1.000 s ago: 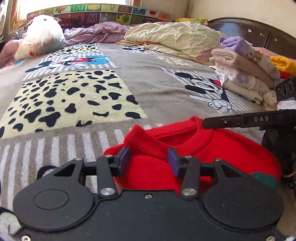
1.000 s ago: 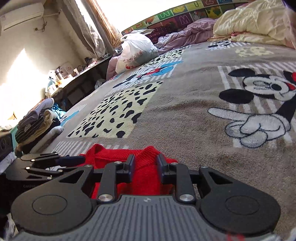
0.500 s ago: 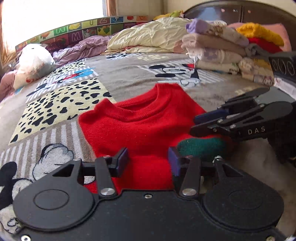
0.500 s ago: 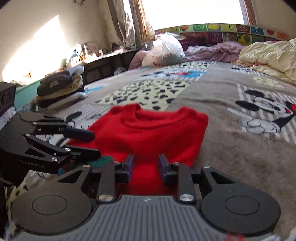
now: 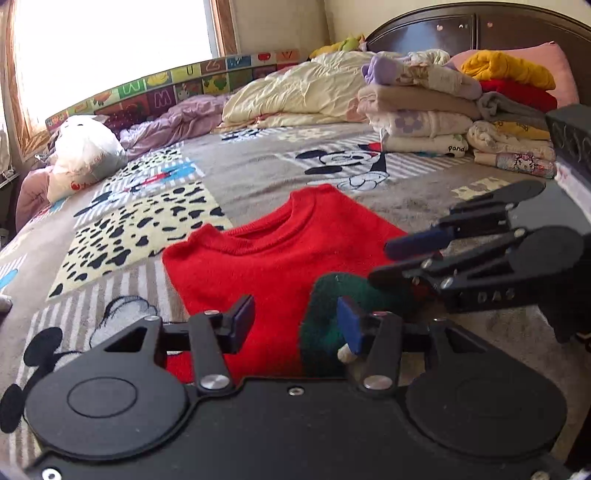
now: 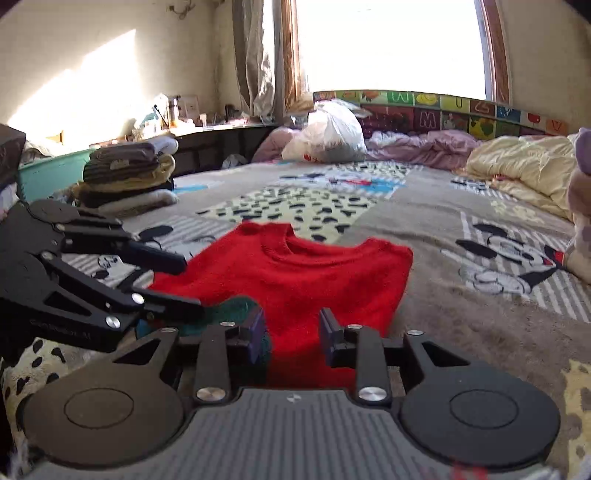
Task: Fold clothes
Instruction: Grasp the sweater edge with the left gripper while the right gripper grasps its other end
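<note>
One red sweater [image 5: 280,266] (folded flat), two grippers hovering apart.

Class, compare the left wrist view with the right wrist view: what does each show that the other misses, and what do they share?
Only the left wrist view shows the dark headboard and the yellow folded garment topping the clothes piled before it. Only the right wrist view shows the curtain, the cluttered side counter and the brown striped stack. Both share the red sweater lying flat on the cartoon blanket, the white plastic bag, and both hand-held grippers, left and right, open over the sweater's near edge.
</note>
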Action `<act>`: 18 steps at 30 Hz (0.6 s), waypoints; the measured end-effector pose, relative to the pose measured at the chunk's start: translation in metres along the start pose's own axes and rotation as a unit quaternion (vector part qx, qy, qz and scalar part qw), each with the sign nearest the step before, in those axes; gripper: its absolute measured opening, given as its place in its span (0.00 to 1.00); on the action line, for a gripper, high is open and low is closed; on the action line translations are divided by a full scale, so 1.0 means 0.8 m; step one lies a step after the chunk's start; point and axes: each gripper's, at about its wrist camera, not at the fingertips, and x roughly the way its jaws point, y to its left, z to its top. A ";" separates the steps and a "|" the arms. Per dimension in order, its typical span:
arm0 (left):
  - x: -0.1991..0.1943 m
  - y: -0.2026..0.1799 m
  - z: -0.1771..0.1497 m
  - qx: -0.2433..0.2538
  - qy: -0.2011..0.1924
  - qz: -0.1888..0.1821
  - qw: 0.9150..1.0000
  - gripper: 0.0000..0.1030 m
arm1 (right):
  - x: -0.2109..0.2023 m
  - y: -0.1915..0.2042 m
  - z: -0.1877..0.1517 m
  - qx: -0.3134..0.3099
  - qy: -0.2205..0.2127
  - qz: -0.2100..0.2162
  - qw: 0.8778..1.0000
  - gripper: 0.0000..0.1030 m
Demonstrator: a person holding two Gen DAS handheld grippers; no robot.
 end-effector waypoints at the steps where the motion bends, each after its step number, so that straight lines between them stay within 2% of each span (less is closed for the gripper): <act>1: 0.013 -0.004 -0.009 0.009 0.014 0.004 1.000 0.49 | 0.009 -0.003 -0.008 0.010 0.023 -0.002 1.000 0.33; 2: 0.017 -0.007 -0.017 0.018 0.004 0.007 1.000 0.49 | 0.007 -0.006 -0.009 0.018 0.015 0.005 1.000 0.34; 4: 0.004 0.003 -0.008 -0.010 0.004 -0.008 1.000 0.49 | 0.001 -0.001 -0.001 0.008 0.023 0.000 1.000 0.34; 5: -0.006 0.011 -0.002 -0.035 -0.001 -0.016 0.999 0.49 | -0.005 0.003 0.000 -0.002 0.016 -0.004 1.000 0.33; 7: -0.023 0.031 0.000 -0.099 -0.030 -0.024 0.994 0.50 | -0.020 0.002 0.001 0.015 -0.002 -0.008 1.000 0.35; 8: -0.022 0.044 -0.003 -0.139 -0.031 -0.025 0.989 0.50 | -0.023 -0.008 0.000 0.047 -0.007 -0.010 0.999 0.42; 9: -0.022 0.057 -0.007 -0.179 -0.032 -0.026 0.983 0.53 | -0.027 -0.018 -0.001 0.080 -0.012 -0.013 0.997 0.49; 10: -0.022 0.070 -0.010 -0.219 -0.033 -0.027 0.975 0.57 | -0.024 -0.030 -0.001 0.112 -0.010 -0.022 0.993 0.64; 11: -0.021 0.082 -0.013 -0.258 -0.035 -0.027 0.965 0.59 | -0.020 -0.040 -0.001 0.137 -0.007 -0.022 0.990 0.70; 13: -0.015 0.104 -0.020 -0.316 -0.030 -0.034 0.948 0.66 | -0.008 -0.063 0.000 0.191 -0.002 -0.014 0.981 0.70; 18: 0.025 0.138 -0.032 -0.412 -0.001 -0.079 0.908 0.66 | 0.045 -0.118 -0.005 0.329 0.012 0.039 0.944 0.70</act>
